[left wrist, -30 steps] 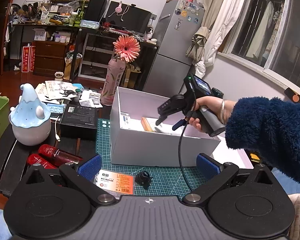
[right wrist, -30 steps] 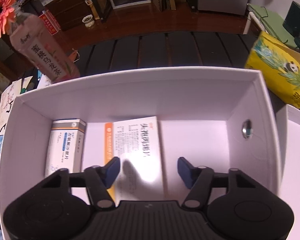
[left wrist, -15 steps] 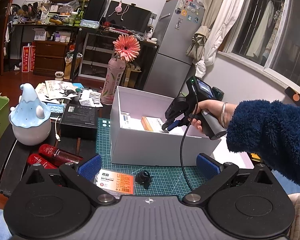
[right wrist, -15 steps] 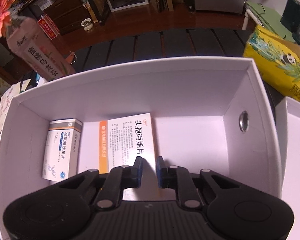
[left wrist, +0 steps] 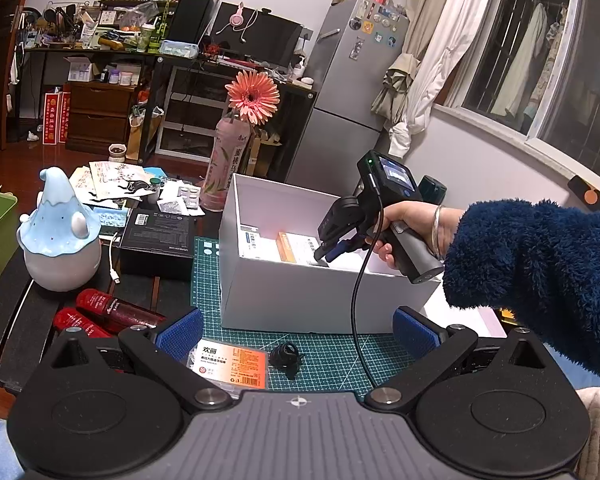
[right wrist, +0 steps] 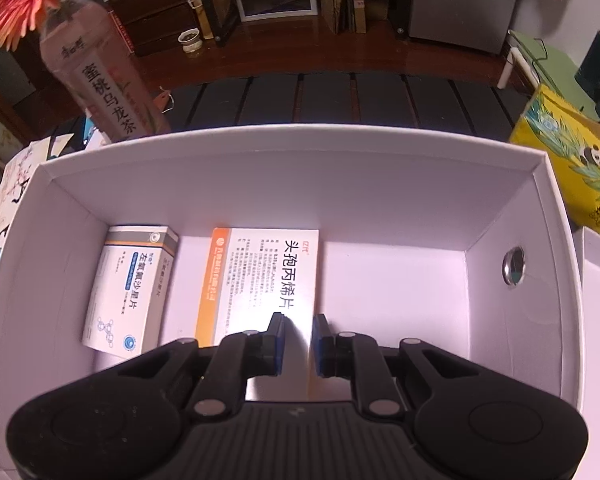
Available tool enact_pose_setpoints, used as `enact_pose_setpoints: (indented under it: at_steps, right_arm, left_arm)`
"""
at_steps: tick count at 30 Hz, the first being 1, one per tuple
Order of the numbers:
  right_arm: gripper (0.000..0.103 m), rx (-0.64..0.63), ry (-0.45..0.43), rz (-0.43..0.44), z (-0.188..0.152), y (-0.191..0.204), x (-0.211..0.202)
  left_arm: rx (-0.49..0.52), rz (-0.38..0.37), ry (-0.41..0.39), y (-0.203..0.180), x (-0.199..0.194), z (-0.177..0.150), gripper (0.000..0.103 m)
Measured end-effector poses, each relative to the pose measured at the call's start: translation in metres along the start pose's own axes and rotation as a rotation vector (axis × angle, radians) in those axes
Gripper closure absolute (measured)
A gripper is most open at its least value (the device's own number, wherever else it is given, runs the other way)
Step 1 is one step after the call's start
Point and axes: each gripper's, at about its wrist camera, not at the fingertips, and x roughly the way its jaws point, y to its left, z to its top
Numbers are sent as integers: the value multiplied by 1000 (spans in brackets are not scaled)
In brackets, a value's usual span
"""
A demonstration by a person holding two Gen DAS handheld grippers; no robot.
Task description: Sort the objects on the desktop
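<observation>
**Two medicine boxes lie in the white box; more things wait on the bench**

The right tool (right wrist: 298,344) is inside the open white cardboard box (right wrist: 292,168), low over its floor. Its blue pads are drawn close together with only a narrow gap, and I see nothing between them, so I judge it is clenched on nothing. It hangs above the near end of the flat white medicine box with an orange stripe (right wrist: 260,276), which lies on the floor of the cardboard box and looks already put down. To the left of it, a little apart, lies the white and blue medicine box (right wrist: 130,284). Both lie flat and parallel, side by side, probably so that the free floor on the right can take more things.

The left tool (left wrist: 298,334) hovers low over the green cutting mat (left wrist: 332,350) in front of the cardboard box, with its fingers spread wide, so it is released and holds nothing. Between its fingers on the mat lie a white and orange flat packet (left wrist: 232,362) and a small black ring-shaped clip (left wrist: 286,356); I think this wide opening is ready for one of them. Two red tubes (left wrist: 108,312) lie to the left on the dark bench (left wrist: 16,312), not yet sorted.
</observation>
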Motion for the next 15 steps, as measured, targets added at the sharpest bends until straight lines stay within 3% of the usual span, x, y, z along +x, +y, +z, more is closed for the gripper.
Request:
enact_pose_setpoints:
  at_steps: [15]
  right_arm:
    - [89, -4, -7, 17, 4, 18, 4]
  left_arm:
    - [-2, 0, 4, -1, -1, 0, 1]
